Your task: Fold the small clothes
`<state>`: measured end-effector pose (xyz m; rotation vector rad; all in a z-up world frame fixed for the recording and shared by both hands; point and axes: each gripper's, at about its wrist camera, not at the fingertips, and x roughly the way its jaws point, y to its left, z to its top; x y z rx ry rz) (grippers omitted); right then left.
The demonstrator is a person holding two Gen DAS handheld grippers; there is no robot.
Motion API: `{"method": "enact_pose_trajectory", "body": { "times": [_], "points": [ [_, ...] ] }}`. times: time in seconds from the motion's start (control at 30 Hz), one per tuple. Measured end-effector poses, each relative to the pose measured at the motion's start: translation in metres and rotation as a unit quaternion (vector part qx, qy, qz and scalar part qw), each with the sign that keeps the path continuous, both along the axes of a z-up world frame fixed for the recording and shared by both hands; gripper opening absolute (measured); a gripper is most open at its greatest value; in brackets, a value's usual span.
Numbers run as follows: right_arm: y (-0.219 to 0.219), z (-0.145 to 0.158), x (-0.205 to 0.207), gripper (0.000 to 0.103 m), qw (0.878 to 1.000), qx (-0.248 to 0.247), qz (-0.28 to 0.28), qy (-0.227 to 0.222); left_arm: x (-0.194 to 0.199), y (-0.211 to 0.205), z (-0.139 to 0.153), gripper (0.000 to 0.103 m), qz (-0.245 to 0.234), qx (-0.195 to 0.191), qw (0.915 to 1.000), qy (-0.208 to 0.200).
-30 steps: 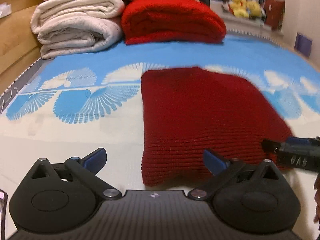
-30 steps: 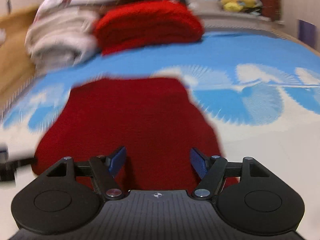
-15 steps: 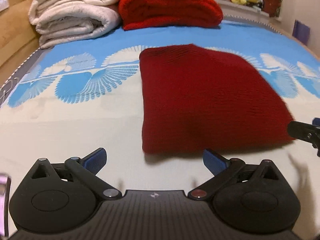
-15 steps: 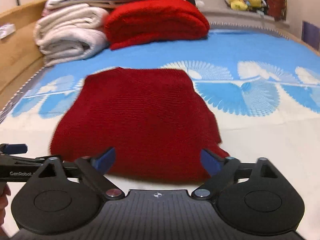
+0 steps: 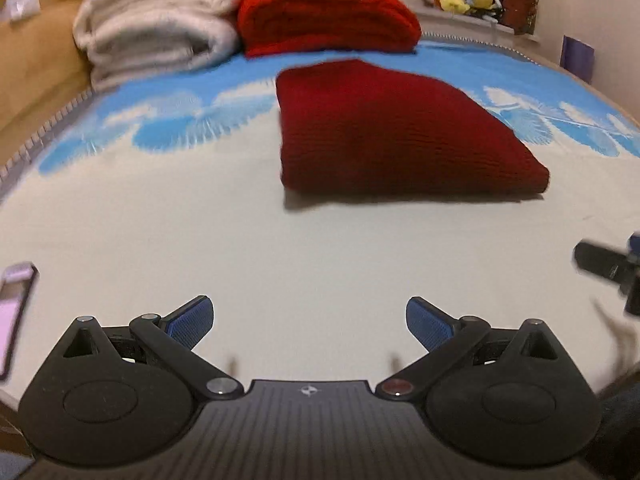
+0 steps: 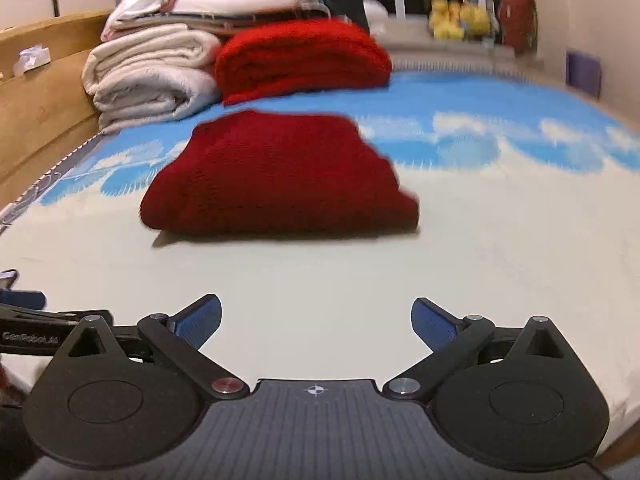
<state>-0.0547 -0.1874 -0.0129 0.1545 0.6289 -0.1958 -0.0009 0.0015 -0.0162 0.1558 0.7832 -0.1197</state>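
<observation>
A folded dark red knitted garment (image 5: 396,132) lies flat on the bed (image 5: 304,248), about midway across its width, on the line where the blue fan-print band meets the plain cream cloth. Behind it, near the wooden left edge, sit rolled cream blankets (image 5: 160,28) beside a bright red folded knit (image 5: 328,16). The left tool (image 5: 310,322) gapes wide, with nothing between its blue pads. The right tool (image 6: 316,322) has just been opening and holds nothing; both hover over bare cream cloth, well apart from the garment.
</observation>
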Motion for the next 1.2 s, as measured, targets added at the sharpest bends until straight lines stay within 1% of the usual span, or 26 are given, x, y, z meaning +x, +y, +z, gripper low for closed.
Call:
{"method": "enact_pose_trajectory", "body": {
  "times": [0.07, 0.17, 0.27, 0.4, 0.67, 0.9, 1.2],
  "points": [
    [-0.002, -0.001, 0.005, 0.101, 1.000, -0.001, -0.008, -0.004, 0.002, 0.000, 0.000, 0.103, -0.001, -0.003, 1.0000, -0.006],
    [-0.005, -0.006, 0.009, 0.101, 1.000, 0.006, -0.008, 0.007, 0.011, 0.000, -0.001, 0.103, -0.004, -0.014, 0.9999, -0.005],
    [-0.002, -0.010, 0.014, 0.101, 1.000, -0.007, -0.003, 0.012, 0.018, -0.003, -0.003, 0.103, -0.005, -0.003, 1.0000, -0.006],
    [0.001, -0.012, 0.018, 0.101, 1.000, -0.025, 0.008, 0.012, 0.023, 0.000, -0.004, 0.103, -0.006, -0.009, 0.9999, 0.003],
    [0.002, -0.010, 0.017, 0.101, 1.000, -0.024, 0.014, 0.009, 0.023, -0.001, -0.004, 0.103, -0.007, -0.011, 0.9999, 0.005],
    [0.003, -0.010, 0.016, 0.101, 1.000, -0.026, 0.015, 0.008, 0.022, -0.002, -0.005, 0.103, -0.009, -0.005, 0.9999, 0.004],
    [0.005, -0.012, 0.017, 0.101, 0.999, -0.030, 0.025, 0.016, 0.021, -0.006, -0.006, 0.103, -0.017, -0.002, 0.9998, 0.005]
  ]
}}
